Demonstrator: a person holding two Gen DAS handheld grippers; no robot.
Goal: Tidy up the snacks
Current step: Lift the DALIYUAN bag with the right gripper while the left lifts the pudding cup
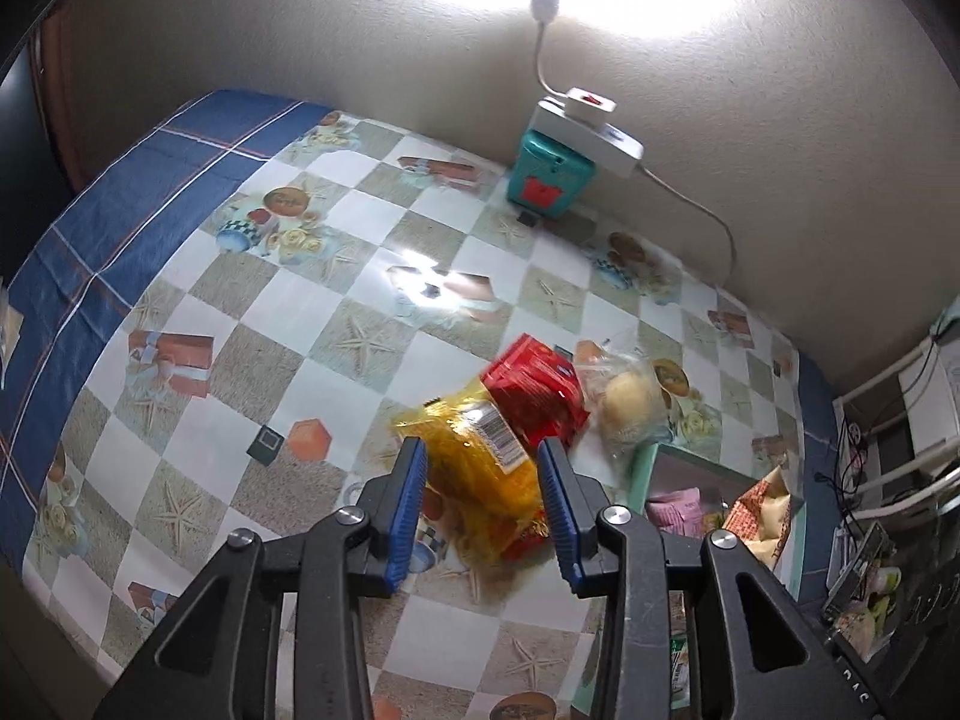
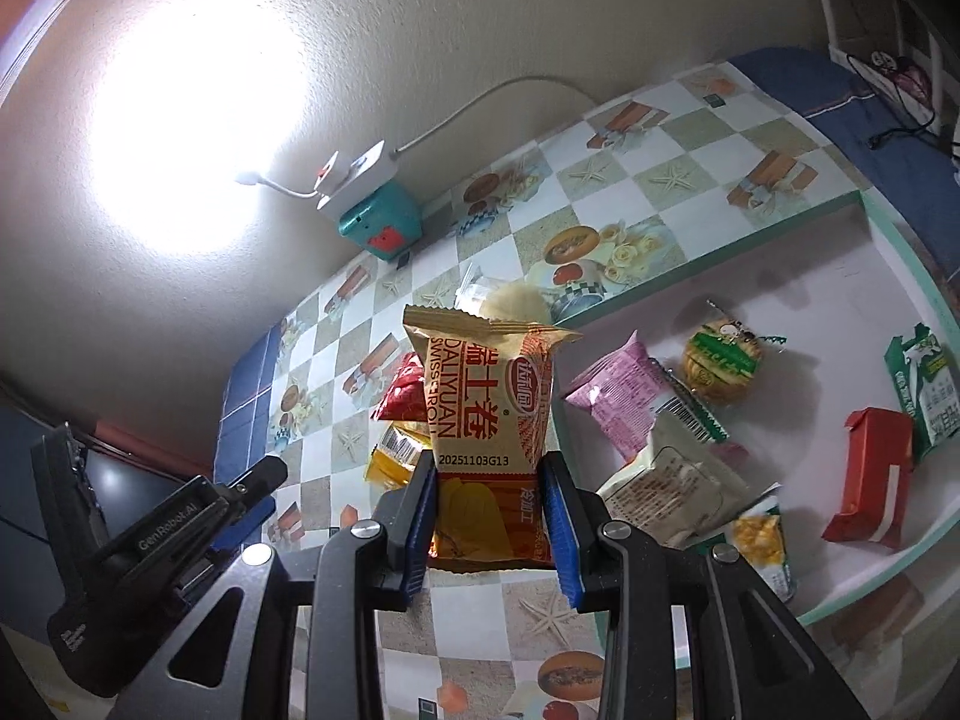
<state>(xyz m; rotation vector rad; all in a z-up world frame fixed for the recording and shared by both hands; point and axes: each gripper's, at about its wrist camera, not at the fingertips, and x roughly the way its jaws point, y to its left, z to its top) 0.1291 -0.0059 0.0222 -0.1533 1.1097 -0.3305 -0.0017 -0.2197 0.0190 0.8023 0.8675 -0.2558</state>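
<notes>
While both tools are loaded, progress: roughly halfway, I judge; several snacks are trayed, two are carried and two wait.
Right gripper [image 2: 489, 459]: narrow, clamped on an upright tan-and-orange crinkly foil Swiss-roll packet [image 2: 480, 396].
Left gripper [image 1: 483, 447]: narrow, pinching a glossy yellow plastic packet [image 1: 474, 468].
Tray: shallow white tray with a mint-green rim [image 2: 840, 300], at 3 o'clock of the Swiss-roll packet, holding a matte pink pouch [image 2: 618, 402] and a red cardboard carton [image 2: 870, 480].
Left over: a red foil packet [image 1: 534, 396] at 12 o'clock beyond the yellow packet and a clear bag with a pale round bun [image 1: 627, 408] at 1 o'clock, both on shiny checked oilcloth [image 1: 300, 330].

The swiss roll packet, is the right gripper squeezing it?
Touching. The right wrist view shows the right gripper's blue pads pressed against both sides of the swiss roll packet.
</notes>
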